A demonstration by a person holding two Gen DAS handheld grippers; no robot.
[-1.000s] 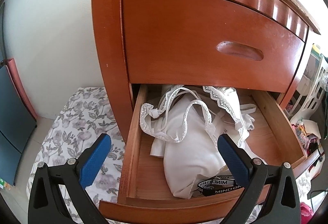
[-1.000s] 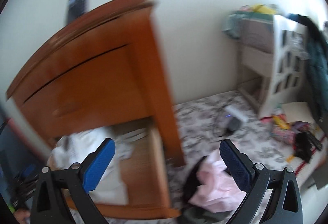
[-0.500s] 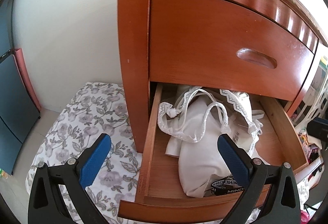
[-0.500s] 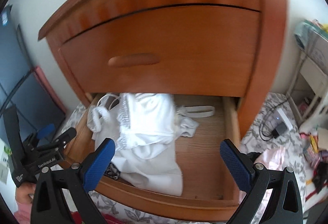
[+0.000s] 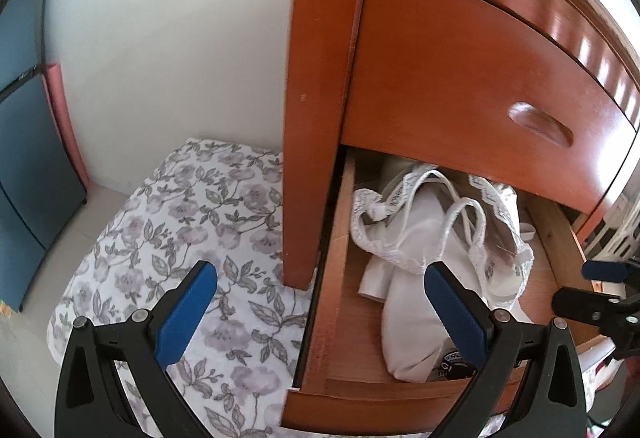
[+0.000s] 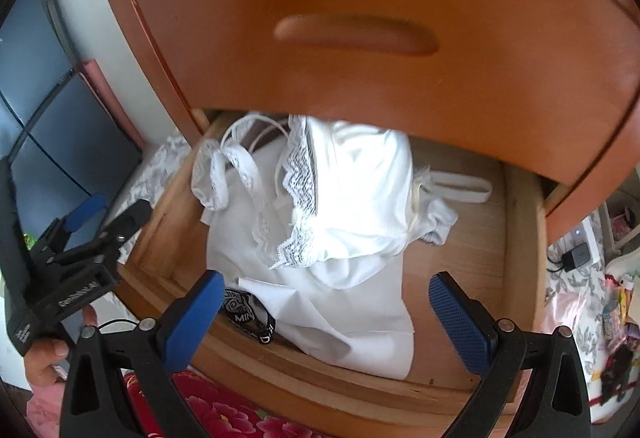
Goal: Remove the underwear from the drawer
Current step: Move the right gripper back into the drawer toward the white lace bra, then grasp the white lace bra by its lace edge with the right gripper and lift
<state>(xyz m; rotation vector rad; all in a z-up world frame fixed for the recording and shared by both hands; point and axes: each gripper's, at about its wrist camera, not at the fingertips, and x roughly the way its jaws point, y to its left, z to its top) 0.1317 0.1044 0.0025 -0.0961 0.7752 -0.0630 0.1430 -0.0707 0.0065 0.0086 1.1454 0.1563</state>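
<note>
Lower drawer [image 6: 520, 278] of wooden nightstand [image 5: 320, 77] pulled out; upper drawer [image 6: 400, 77] shut above it. White underwear [image 6: 344, 197] heaped inside, dead ahead of right claw [image 6: 326, 322] and just beyond its tips. Lace-trimmed piece on top, plain white fabric beneath spilling toward drawer front. Thin white strap [image 6: 460, 187] lying apart at back, ahead and to the right of right claw. Black printed waistband [image 6: 248, 318] tucked under heap, just ahead of that claw's left finger.

Right claw spread wide, empty, no contact with cloth. Left claw [image 5: 320, 314] likewise spread wide, empty, straddling drawer's side wall: floral bedding [image 5: 180, 217] ahead of its left finger, heap ahead of its right finger.

Handling, by judgement: soft, light, limp, no stiffness to push against. Likely to drape and stretch on lifting. Lace edging and straps prone to snag on drawer rim or on neighbouring pieces, so more than one garment may come up together. Not fragile, though lace could pull.

Recommended hold: thick fold at crown of heap, directly ahead of right claw, where several layers bunch and give pads something to bite. Avoid single lace loop at left: thin, slippery, likely to slide through. Lift straight up, clear of upper drawer front.
</note>
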